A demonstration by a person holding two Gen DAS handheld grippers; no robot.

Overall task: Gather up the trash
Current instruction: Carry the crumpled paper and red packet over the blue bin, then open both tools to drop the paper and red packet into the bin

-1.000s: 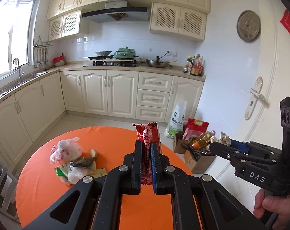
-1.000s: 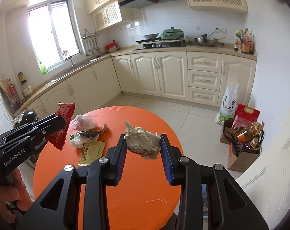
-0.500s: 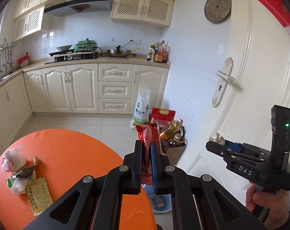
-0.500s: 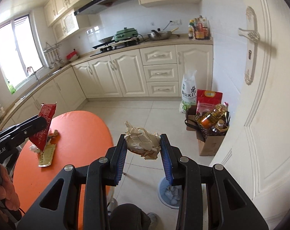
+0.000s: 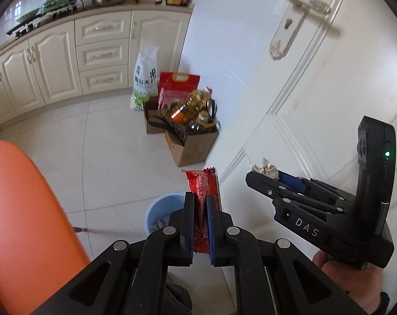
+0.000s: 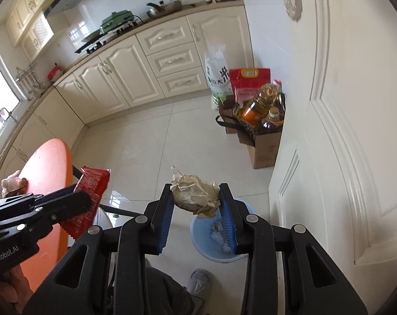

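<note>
Trash rides in both tools: the left gripper pinches a red wrapper, the right gripper clamps a crumpled paper wad. Below them, the blue bin on the floor is half hidden by fingers, its contents unclear.

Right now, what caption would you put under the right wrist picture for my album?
Right hand-held gripper carries crumpled paper above the blue bin; left hand-held gripper brings a red wrapper.

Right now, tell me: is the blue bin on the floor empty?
No. In the right wrist view the blue bin already holds pale scraps of rubbish at its bottom, seen below the crumpled paper gripped in the right gripper.
</note>
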